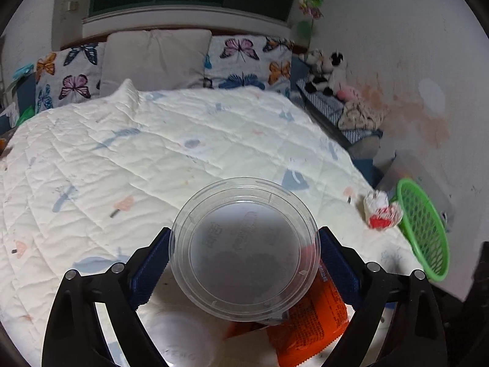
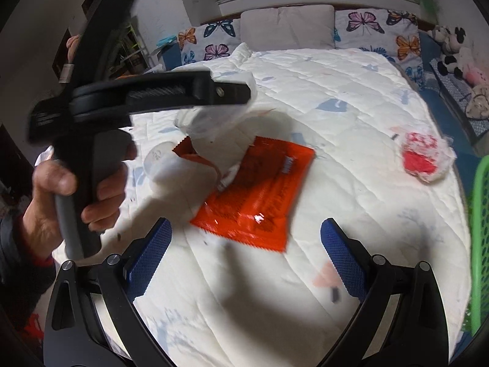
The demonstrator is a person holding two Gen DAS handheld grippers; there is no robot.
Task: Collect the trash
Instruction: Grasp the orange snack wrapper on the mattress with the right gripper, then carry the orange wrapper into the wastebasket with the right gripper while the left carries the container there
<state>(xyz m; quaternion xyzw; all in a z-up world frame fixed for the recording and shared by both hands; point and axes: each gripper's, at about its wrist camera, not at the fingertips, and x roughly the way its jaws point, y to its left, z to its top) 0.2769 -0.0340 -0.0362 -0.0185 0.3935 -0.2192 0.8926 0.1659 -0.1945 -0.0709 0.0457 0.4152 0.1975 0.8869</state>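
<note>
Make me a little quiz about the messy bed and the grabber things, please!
1. True or false: the left gripper is shut on the clear plastic tub.
2. What colour is the basket at the bed's edge?
3. Which trash lies nearest the basket: A) the orange wrapper, B) the crumpled red-and-white wrapper?

Key: 1 true. 2 green. 3 B.
</note>
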